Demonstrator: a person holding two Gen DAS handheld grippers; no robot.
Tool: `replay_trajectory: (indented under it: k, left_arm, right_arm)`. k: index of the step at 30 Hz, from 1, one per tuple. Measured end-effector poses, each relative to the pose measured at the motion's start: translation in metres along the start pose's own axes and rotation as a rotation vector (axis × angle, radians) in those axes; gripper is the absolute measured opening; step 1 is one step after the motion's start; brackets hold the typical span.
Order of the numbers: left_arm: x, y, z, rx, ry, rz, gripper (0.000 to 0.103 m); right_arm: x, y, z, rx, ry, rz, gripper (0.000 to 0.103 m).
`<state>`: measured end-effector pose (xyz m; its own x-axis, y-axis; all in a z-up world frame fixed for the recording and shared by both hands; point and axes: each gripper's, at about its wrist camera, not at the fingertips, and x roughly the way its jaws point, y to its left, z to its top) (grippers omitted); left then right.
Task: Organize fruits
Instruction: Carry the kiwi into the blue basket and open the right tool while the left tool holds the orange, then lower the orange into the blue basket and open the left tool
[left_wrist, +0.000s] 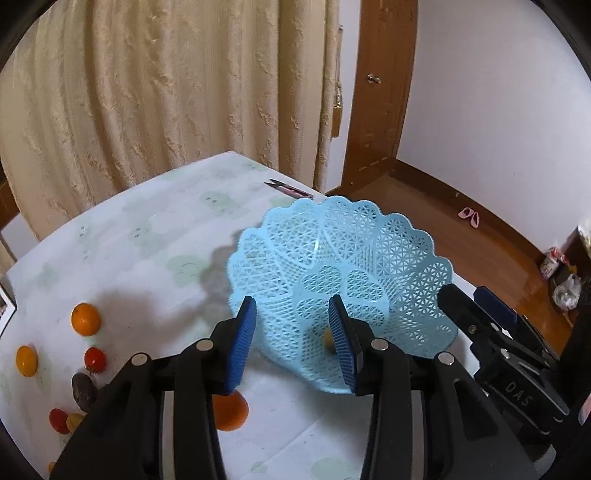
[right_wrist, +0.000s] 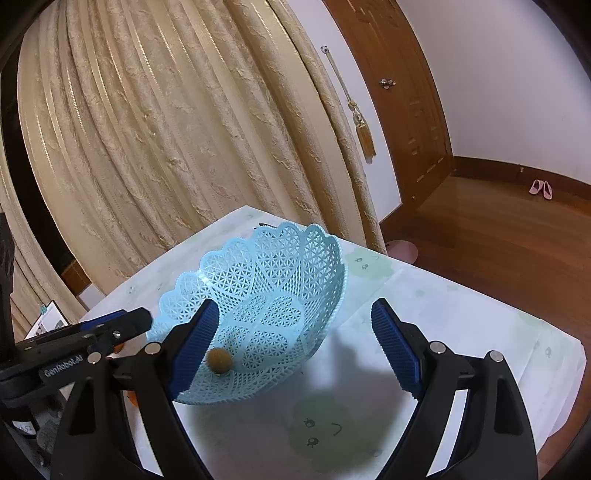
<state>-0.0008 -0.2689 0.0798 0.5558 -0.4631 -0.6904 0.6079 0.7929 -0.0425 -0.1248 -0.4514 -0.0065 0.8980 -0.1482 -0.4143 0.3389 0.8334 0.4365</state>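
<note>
A cream curtain (right_wrist: 166, 147) fills the upper left of both views, with a wooden door (left_wrist: 380, 92) at upper right. Below it, a table (left_wrist: 147, 236) under a pale printed cloth takes up the middle and lower part of each frame. A light blue lattice basket (left_wrist: 343, 280) with a scalloped rim sits tilted at centre; in the right wrist view its near side rests on the cloth and its far rim stands high. Inside it, low near the front wall, lies one small brownish round fruit (right_wrist: 219, 361). The left gripper (left_wrist: 293, 339) is part-way apart, its jaws straddling the basket's near rim without pressing it and gripping nothing. The right gripper (right_wrist: 295, 347) is spread wide and empty, its left finger overlapping the basket's rim. At the lower left of the left wrist view, loose fruit lies on the cloth: an orange (left_wrist: 231, 411) beneath the gripper, two smaller oranges (left_wrist: 85, 319), red tomatoes (left_wrist: 95, 359) and a dark fruit (left_wrist: 83, 391). Small scissors (left_wrist: 288, 189) lie at the table's far edge.
</note>
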Motion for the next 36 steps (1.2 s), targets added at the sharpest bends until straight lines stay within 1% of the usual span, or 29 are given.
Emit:
replay_trajectory:
  k: [3,5,6,7,9,11,13,19,20,21,22,23,24,28,30,33,36]
  left_arm:
    - [-0.006,0.023,-0.009,-0.04,0.008,0.006,0.044]
    - [-0.009,0.04,-0.019,-0.063,0.023,0.019,0.051]
    - [-0.01,0.046,-0.023,-0.074,0.027,0.027,0.057]
    - [-0.01,0.053,-0.028,-0.087,0.032,0.039,0.059]
    - [-0.009,0.064,-0.038,-0.116,0.056,0.043,0.059]
    - [-0.006,0.068,-0.045,-0.13,0.081,0.034,0.059]
    - [-0.001,0.066,-0.051,-0.123,0.099,0.021,0.059]
    - [0.017,0.049,-0.055,-0.075,0.109,0.0,0.059]
    - [0.021,0.048,-0.056,-0.072,0.119,0.001,0.059]
    - [0.028,0.046,-0.058,-0.07,0.133,0.002,0.056]
    - [0.033,0.046,-0.059,-0.069,0.141,0.002,0.05]
    - [0.037,0.046,-0.059,-0.07,0.15,-0.006,0.047]
    - [0.039,0.045,-0.06,-0.071,0.157,-0.017,0.041]
    - [0.033,0.044,-0.058,-0.065,0.15,0.003,0.04]
    - [0.025,0.046,-0.054,-0.07,0.141,0.032,0.04]
    - [0.011,0.046,-0.045,-0.079,0.101,0.044,0.04]
    - [-0.001,0.037,-0.033,-0.065,0.051,0.033,0.04]
  right_arm:
    - [0.002,0.001,-0.001,0.002,0.004,0.004,0.086]
    - [0.002,0.0,-0.001,0.007,0.004,0.005,0.086]
    - [0.003,0.0,-0.002,0.01,0.006,0.008,0.086]
    - [0.004,0.0,-0.002,0.012,0.008,0.011,0.086]
    - [0.006,0.001,-0.003,0.013,0.015,0.013,0.086]
    - [0.007,0.003,-0.004,0.007,0.02,0.015,0.086]
    - [0.007,0.006,-0.005,0.0,0.022,0.017,0.086]
    - [0.007,0.006,-0.005,0.001,0.02,0.02,0.086]
    - [0.007,0.006,-0.005,0.003,0.021,0.02,0.086]
    - [0.007,0.005,-0.005,0.007,0.021,0.02,0.086]
    - [0.007,0.004,-0.005,0.008,0.021,0.021,0.086]
    - [0.007,0.004,-0.005,0.01,0.022,0.022,0.086]
    - [0.008,0.004,-0.005,0.011,0.024,0.024,0.086]
    - [0.008,0.002,-0.005,0.016,0.025,0.029,0.086]
    - [0.008,0.001,-0.006,0.017,0.024,0.029,0.086]
    - [0.008,0.0,-0.006,0.021,0.023,0.029,0.086]
    - [0.008,0.0,-0.005,0.026,0.022,0.027,0.086]
